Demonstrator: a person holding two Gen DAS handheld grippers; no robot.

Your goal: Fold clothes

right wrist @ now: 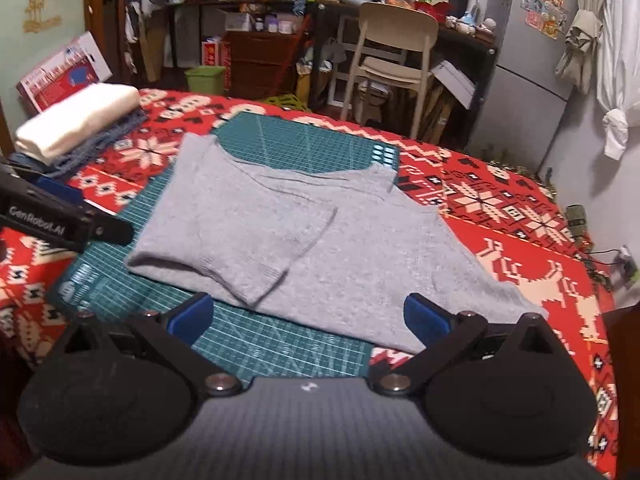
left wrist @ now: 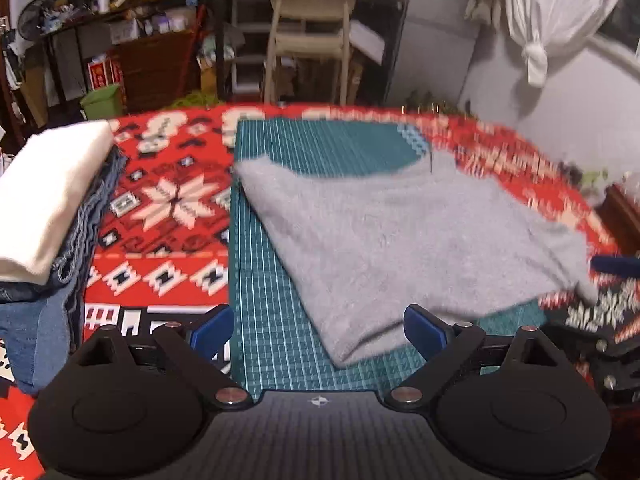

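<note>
Sweater [left wrist: 400, 236], grey and fuzzy, lies flat on a green cutting mat [left wrist: 272, 344] over a red patterned tabletop cloth [left wrist: 168, 208], seen from the left wrist. The left gripper [left wrist: 318, 330] hovers at the sweater's six o'clock corner, jaws spread wide and holding nothing. A stack of folded clothes [left wrist: 48, 200], white on top of denim, sits at nine o'clock.

From the right wrist, the same sweater [right wrist: 360, 248] shows one sleeve [right wrist: 248, 248] folded across its body. The right gripper [right wrist: 308, 320] sits at six o'clock of the hem, jaws parted and empty. At nine o'clock the other gripper's black body reads "GenRobot.AI".

The knit looks soft, light and limp, likely to sag and drag on the mat; pinching the hem corners or a shoulder edge seems the best hold.
</note>
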